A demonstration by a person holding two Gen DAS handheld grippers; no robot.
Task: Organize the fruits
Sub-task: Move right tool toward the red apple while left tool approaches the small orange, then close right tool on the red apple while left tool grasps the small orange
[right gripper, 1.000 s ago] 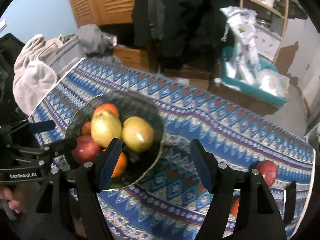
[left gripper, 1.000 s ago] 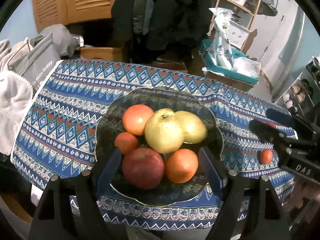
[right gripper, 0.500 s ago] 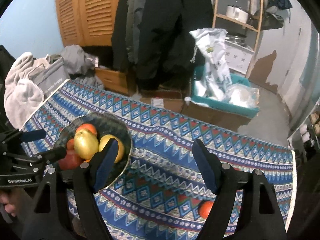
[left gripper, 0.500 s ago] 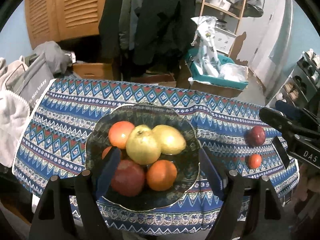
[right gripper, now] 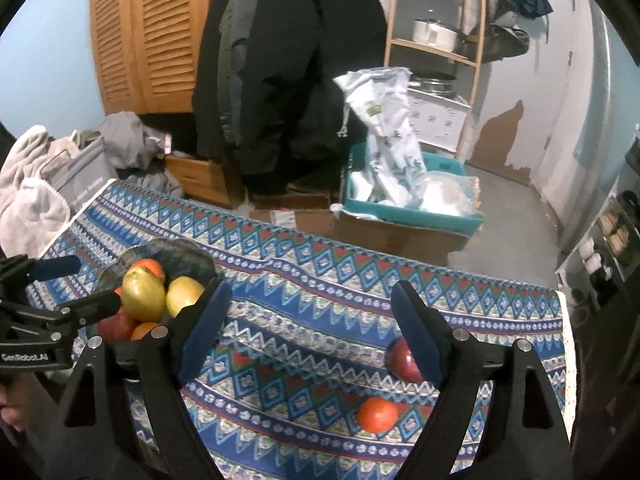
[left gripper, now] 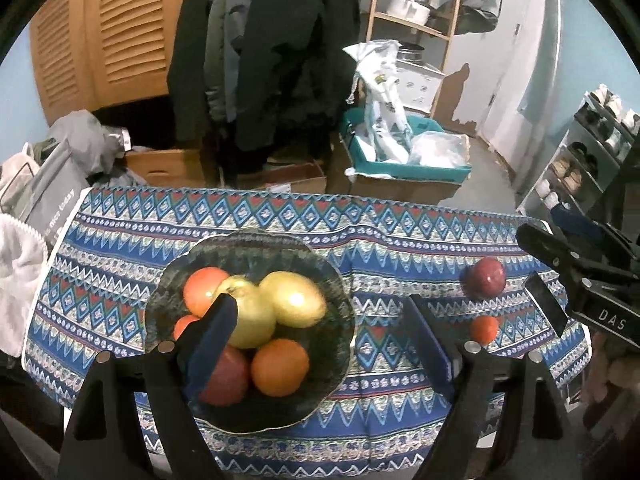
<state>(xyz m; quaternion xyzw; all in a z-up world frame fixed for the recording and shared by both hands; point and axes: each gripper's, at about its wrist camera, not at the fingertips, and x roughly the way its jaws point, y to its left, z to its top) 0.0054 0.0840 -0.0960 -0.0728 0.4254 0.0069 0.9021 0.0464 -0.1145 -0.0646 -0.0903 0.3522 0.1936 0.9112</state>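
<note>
A dark scalloped bowl (left gripper: 320, 264) on the patterned tablecloth holds several fruits: two yellow pears (left gripper: 296, 300), oranges (left gripper: 280, 366) and a red apple (left gripper: 226, 376). My left gripper (left gripper: 320, 336) hovers above the bowl's near side, its jaws opening with nothing between them. To the right on the cloth lie a red apple (left gripper: 485, 279) and a small orange (left gripper: 484, 328). In the right wrist view the same apple (right gripper: 402, 362) and orange (right gripper: 377, 414) lie near my right gripper (right gripper: 310, 338), whose jaws are opening and empty. The bowl (right gripper: 188, 258) sits at the left there.
Beyond the table's far edge stand a teal bin (right gripper: 412, 210) on cardboard boxes, hanging dark coats (right gripper: 288, 60) and a wooden shelf (right gripper: 436, 40). Towels and a grey bag (left gripper: 44, 196) crowd the table's left end. A shoe rack (left gripper: 580, 160) stands at the right.
Both grippers drew back and rose, so bowl and fruit look smaller and farther. The right gripper's jaws spread wider. The loose apple and orange came into the left wrist view.
</note>
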